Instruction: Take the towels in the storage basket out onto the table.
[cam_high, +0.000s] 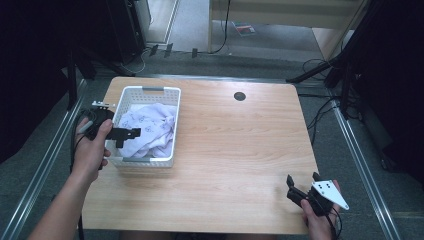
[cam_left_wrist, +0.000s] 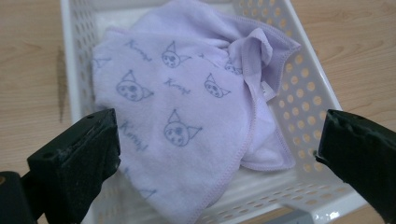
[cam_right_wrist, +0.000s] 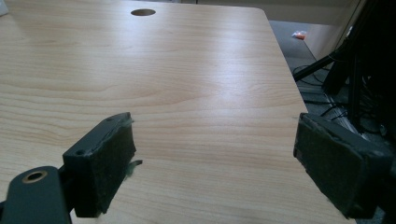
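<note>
Table (cam_high: 235, 145): rectangular top, pale wood-grain laminate with rounded corners; one round dark grommet hole (cam_high: 239, 96) near the far edge.

Basket (cam_high: 170, 125): white plastic, rectangular, walls perforated with rows of round holes; stands on the table's left part.

Cloth (cam_high: 150, 127): soft, fleecy lilac towel with stitched hem, printed with small cartoon faces and script lettering; lies crumpled and folded inside the basket.

Left gripper (cam_high: 131, 134): black, held over the basket's left rim, jaws spread wide above the cloth with nothing between them; pads matte and rough.

Right gripper (cam_high: 303, 183): black with a grey three-cornered plate, near the table's near-right corner; jaws wide apart over bare wood, empty, pads frayed with lint.
</note>
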